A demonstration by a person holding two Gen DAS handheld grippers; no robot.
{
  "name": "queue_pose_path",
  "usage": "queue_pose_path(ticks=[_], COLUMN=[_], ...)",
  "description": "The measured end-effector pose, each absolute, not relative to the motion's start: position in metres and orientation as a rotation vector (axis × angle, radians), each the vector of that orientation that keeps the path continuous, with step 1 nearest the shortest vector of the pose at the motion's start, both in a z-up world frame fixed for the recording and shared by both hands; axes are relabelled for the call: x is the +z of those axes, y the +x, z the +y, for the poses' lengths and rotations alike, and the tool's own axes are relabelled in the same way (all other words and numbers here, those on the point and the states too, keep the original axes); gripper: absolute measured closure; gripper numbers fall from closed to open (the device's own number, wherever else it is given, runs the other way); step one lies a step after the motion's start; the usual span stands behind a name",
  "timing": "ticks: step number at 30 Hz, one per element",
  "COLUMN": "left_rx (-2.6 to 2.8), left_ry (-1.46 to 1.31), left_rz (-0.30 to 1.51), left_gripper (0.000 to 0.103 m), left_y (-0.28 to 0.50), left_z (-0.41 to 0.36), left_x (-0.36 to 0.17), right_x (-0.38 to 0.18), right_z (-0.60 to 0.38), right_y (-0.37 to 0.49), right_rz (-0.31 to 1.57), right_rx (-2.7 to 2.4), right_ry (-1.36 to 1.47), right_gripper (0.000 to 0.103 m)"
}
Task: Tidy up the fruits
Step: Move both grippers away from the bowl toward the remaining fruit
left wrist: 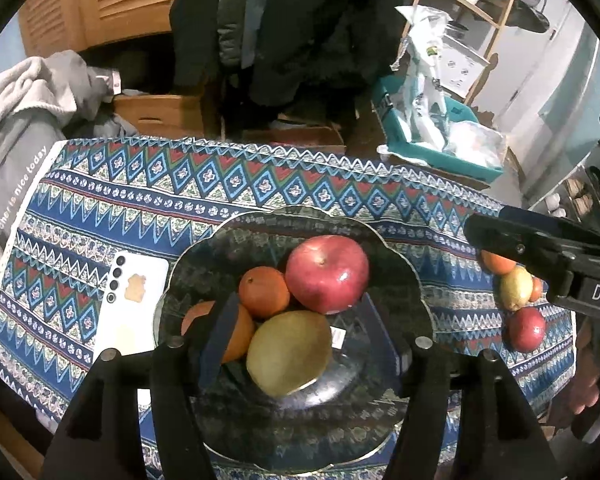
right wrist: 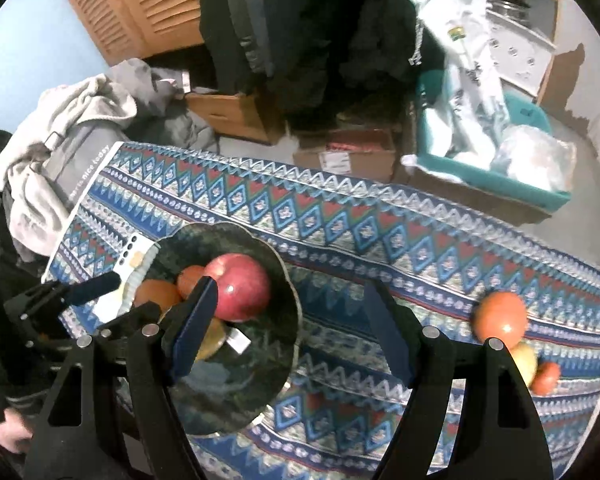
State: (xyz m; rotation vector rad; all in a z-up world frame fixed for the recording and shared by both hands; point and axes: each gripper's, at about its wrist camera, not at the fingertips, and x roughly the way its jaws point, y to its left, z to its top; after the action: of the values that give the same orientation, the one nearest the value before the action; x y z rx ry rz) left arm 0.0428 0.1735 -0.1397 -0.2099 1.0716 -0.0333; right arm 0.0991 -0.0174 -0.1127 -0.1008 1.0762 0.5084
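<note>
While my left gripper (left wrist: 296,332) hangs over the dark scalloped glass bowl (left wrist: 204,248) with jaws spread, a large red apple (left wrist: 327,274), two oranges and a yellow-green pear (left wrist: 289,353) sit heaped inside. My right gripper (right wrist: 288,328), jaws spread and empty, is above the patterned blue tablecloth (right wrist: 340,216) on the table, beside loose fruit (right wrist: 500,318) near its right edge.
</note>
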Motion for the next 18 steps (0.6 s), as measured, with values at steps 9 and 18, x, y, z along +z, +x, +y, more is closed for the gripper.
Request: queue_pose_path(ticks=[9,18], left_rx=[-0.097,-0.179], left_ry=[-0.171,-0.107], left_rz=[1.060,1.054], left_gripper=[0.033,0.030], left_y=[0.030,0.019], left_z=[0.147,0.108], left_x=[-0.125,-0.111], right_x=[-0.099,-0.087], right_z=[-0.054,-0.098], right_y=[0.082,0.063], right_rz=[1.059,1.046], right_rx=[0.458,0.412], right_ry=[-0.125,-0.143], right_gripper=[0.023,0.020])
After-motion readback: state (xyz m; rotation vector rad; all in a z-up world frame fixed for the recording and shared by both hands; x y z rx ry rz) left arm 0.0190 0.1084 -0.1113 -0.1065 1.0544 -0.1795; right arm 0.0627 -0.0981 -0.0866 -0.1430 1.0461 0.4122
